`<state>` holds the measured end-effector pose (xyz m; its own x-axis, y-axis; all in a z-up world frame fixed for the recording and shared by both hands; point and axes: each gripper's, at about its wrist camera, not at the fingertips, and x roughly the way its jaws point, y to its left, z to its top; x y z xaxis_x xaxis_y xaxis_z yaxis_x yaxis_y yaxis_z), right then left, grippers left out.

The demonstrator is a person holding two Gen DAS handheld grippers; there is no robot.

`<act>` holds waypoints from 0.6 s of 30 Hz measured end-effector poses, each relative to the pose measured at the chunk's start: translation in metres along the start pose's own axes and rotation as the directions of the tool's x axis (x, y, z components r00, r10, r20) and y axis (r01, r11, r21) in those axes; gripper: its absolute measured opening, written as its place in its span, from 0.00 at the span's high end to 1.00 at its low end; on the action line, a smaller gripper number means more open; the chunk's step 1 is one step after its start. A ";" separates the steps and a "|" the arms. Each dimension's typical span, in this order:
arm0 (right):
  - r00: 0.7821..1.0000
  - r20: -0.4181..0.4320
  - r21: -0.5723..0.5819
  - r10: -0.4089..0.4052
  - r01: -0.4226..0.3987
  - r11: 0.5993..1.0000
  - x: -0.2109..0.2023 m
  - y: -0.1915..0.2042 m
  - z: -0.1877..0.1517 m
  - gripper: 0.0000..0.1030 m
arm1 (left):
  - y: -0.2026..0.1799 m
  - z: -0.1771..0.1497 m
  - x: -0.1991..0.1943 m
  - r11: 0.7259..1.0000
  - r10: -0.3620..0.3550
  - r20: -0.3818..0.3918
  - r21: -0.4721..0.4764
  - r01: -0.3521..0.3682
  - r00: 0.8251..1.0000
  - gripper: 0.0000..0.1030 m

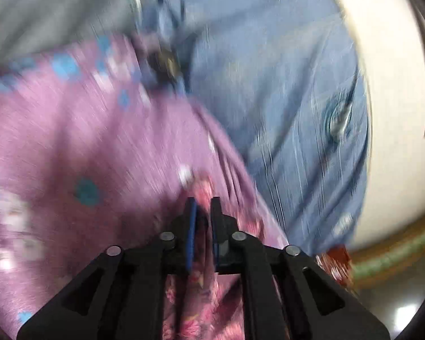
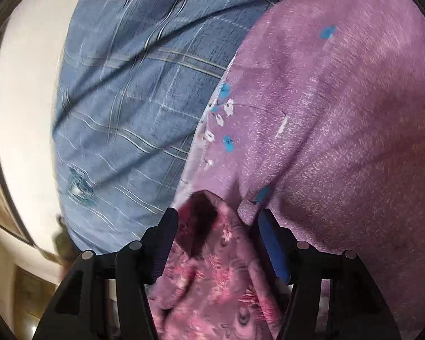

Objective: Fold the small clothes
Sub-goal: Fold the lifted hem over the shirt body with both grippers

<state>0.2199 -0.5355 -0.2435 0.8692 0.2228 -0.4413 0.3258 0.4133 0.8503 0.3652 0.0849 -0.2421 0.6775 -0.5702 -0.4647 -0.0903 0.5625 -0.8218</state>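
Item: purple floral garment, small, soft knit with blue and white flowers; pink-patterned reverse side showing at both grasp points. Location: draped over the blue plaid bedsheet, covering its near part in both views.

Left gripper: jaws nearly pressed together, pinching a bunched fold of the garment's edge. View blurred; detail of the hem is uncertain.

Right gripper: jaws partly apart, clamping a thicker wad of the same garment, pink reverse spilling between them.

Step in hand, as judged: both corners or edge points held, garment being carried or swung across for a fold. How far the fold has gone cannot be told.

Next move calls for: keeping both pinches level so the held edge stays taut, then laying it down squarely on the opposite edge before release.

Edges and room: bedsheet lies open beyond the garment; a pale wall borders the bed's far side. A dark object at the garment's far edge is unidentifiable.
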 end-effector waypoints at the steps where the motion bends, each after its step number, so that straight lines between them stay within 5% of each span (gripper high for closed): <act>1: 1.000 -0.007 -0.041 0.017 -0.017 0.999 -0.002 0.009 -0.001 0.40 | -0.003 0.002 -0.010 1.000 -0.002 0.044 0.002 0.002 0.999 0.69; 3: 1.000 0.014 -0.201 0.007 -0.004 0.980 -0.008 0.040 -0.012 0.41 | -0.013 0.003 -0.040 0.998 -0.062 0.158 0.012 0.061 0.986 0.50; 6: 0.998 -0.054 -0.425 -0.023 -0.002 0.905 0.000 0.086 -0.046 0.44 | -0.030 -0.017 -0.068 0.997 0.001 0.244 0.074 -0.020 0.970 0.41; 8: 0.989 -0.134 -0.516 -0.057 -0.021 0.856 0.014 0.107 -0.074 0.46 | -0.034 -0.033 -0.071 0.993 0.061 0.241 0.086 -0.084 0.969 0.41; 12: 0.955 -0.261 -0.657 -0.138 -0.071 0.751 0.050 0.136 -0.139 0.47 | -0.028 -0.041 -0.062 0.991 0.084 0.184 0.083 -0.101 0.979 0.41; 18: 0.899 -0.438 -0.485 -0.027 -0.211 0.849 0.085 0.148 -0.165 0.45 | -0.002 -0.026 -0.041 0.994 0.109 0.071 0.004 -0.110 0.992 0.41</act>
<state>0.2811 -0.3098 -0.2026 0.6096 0.5759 -0.5448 -0.0871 0.7317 0.6760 0.3186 0.0911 -0.2300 0.7136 -0.4616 -0.5270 -0.1613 0.6237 -0.7648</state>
